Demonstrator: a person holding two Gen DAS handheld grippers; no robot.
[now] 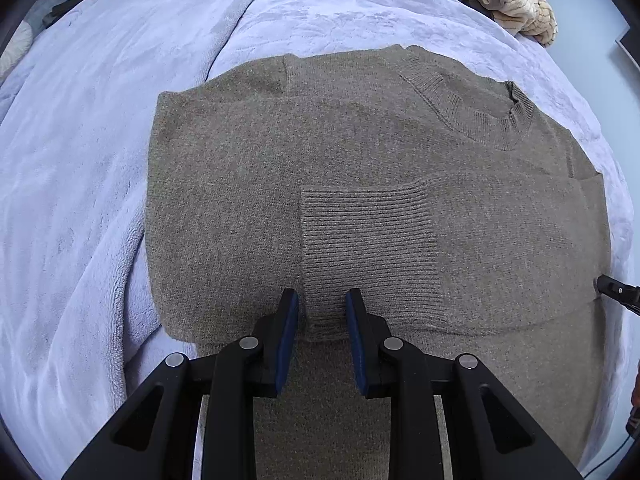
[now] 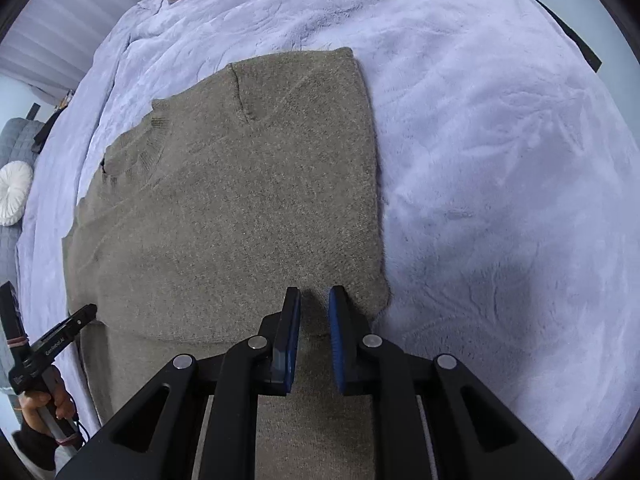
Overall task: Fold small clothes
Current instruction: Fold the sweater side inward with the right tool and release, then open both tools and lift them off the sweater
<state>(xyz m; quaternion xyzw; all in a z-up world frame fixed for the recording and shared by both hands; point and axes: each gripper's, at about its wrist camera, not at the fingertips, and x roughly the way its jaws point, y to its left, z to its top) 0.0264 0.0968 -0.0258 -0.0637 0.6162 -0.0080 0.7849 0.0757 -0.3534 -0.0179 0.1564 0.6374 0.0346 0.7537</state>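
Your grey-brown sweater (image 1: pixel 248 184) lies flat on the lavender fleece blanket (image 1: pixel 80 160), both sleeves already folded in across the body. Collar (image 1: pixel 476 116) sits at 1 o'clock in the left wrist view, ribbed cuff (image 1: pixel 368 248) dead centre.

Your left gripper (image 1: pixel 322 304) is low at 6 o'clock, jaws spread a little, straddling the near edge of that cuff; whether they touch the knit, can't tell.

Your right gripper (image 2: pixel 314 300) also sits at 6 o'clock in its view, jaws narrowly parted over the sweater's folded edge near the corner, nothing clamped.

Bare blanket fills 3 o'clock in the right view. A pile of striped clothes (image 1: pixel 512 0) sits at 1 o'clock at the far edge of the blanket. A white round cushion (image 2: pixel 14 192) is at 9 o'clock in the right view.
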